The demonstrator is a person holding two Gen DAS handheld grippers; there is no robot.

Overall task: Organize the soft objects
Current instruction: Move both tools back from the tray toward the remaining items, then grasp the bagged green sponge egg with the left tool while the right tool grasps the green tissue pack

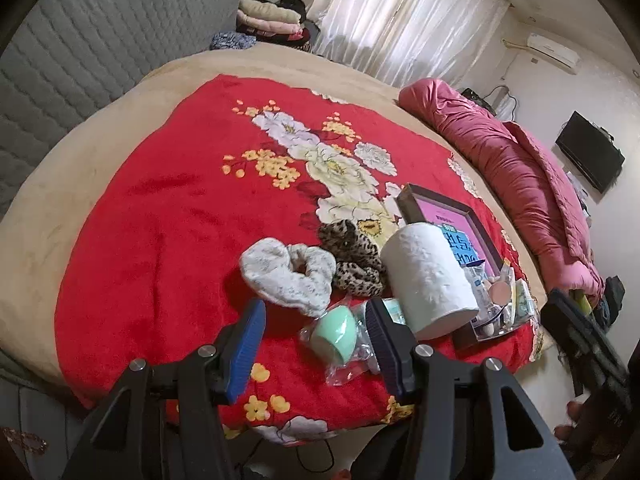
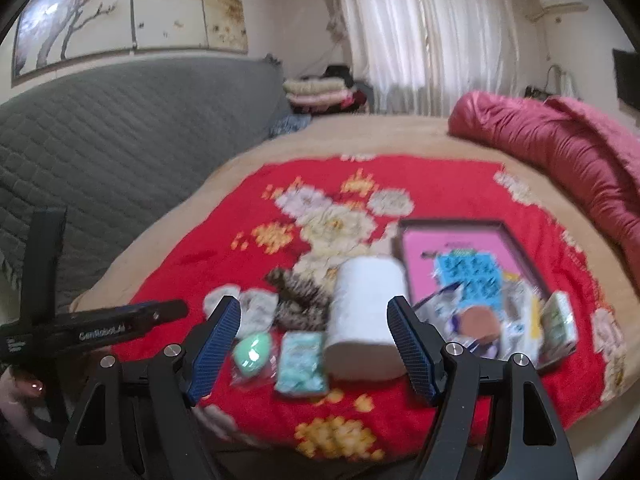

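Note:
On a red floral blanket lie a white scrunchie, a leopard scrunchie, a white paper roll and a mint sponge in a clear bag. A dark tray holds a pink sheet and small packets. My left gripper is open, its fingers either side of the mint sponge, above it. My right gripper is open, hovering before the paper roll, a mint packet and the sponge. The tray is to its right. This view is blurred.
A rolled pink quilt lies along the bed's right side. A grey quilted headboard stands on the left. Folded clothes are stacked at the far corner. The left gripper's body shows at the right view's left edge.

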